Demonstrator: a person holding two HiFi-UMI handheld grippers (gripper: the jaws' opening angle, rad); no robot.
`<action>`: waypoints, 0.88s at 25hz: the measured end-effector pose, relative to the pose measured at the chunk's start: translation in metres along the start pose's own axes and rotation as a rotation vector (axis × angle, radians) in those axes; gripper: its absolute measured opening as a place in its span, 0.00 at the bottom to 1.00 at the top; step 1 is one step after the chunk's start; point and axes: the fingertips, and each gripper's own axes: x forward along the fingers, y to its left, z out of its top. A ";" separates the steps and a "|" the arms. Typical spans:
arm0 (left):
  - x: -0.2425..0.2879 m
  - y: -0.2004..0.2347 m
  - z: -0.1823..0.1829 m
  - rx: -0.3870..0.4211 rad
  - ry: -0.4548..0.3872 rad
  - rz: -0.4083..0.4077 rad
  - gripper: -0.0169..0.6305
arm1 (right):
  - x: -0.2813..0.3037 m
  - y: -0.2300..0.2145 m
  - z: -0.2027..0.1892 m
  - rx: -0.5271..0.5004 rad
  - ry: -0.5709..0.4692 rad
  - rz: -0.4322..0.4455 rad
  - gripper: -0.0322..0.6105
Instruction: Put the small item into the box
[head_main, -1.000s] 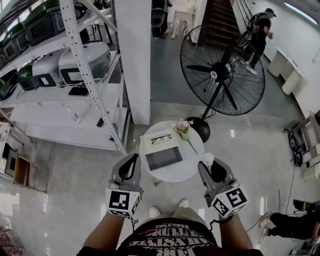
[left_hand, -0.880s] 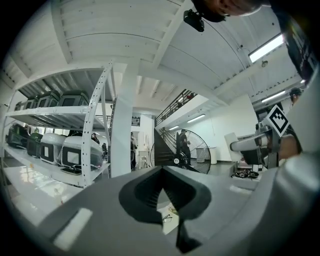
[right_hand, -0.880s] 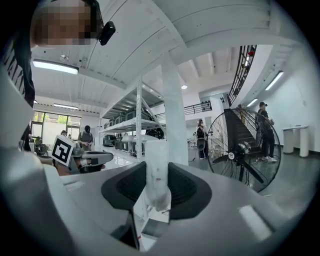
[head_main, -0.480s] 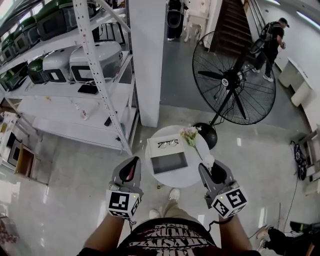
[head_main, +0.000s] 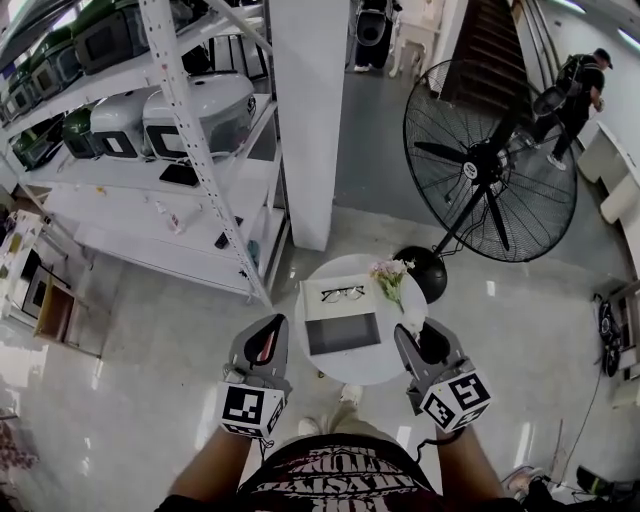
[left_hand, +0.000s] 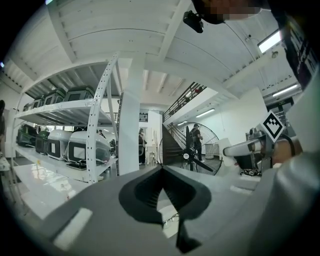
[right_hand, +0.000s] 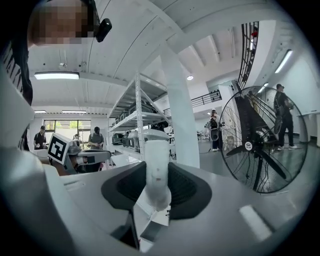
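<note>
Two grippers, one load: my right gripper (head_main: 413, 335) is clamped on the small white item (right_hand: 156, 172), and my left gripper (head_main: 270, 325) is closed on nothing. The table (head_main: 360, 372) has drawn nearer, so the open box (head_main: 343, 333) now lies just ahead, within reach I think.

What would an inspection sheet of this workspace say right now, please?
Surface: small round white table.
Job's things: box open, grey inside; white small item not yet in it.
Clutter: glasses on the box's white lid; flowers beside.
Grippers: left gripper shut, empty; right gripper shut on the small item.
Cables: dark coil on the floor, too small to identify.
Surroundings: standing fan, shelving, a person beyond.
</note>
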 end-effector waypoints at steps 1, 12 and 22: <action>0.004 0.000 -0.001 -0.005 0.002 -0.005 0.03 | 0.005 -0.003 -0.002 0.004 0.007 0.004 0.29; 0.042 0.014 -0.007 -0.006 0.035 0.025 0.03 | 0.056 -0.038 -0.040 0.030 0.125 0.035 0.29; 0.054 0.031 -0.015 -0.029 0.056 0.076 0.03 | 0.094 -0.050 -0.087 0.065 0.246 0.079 0.29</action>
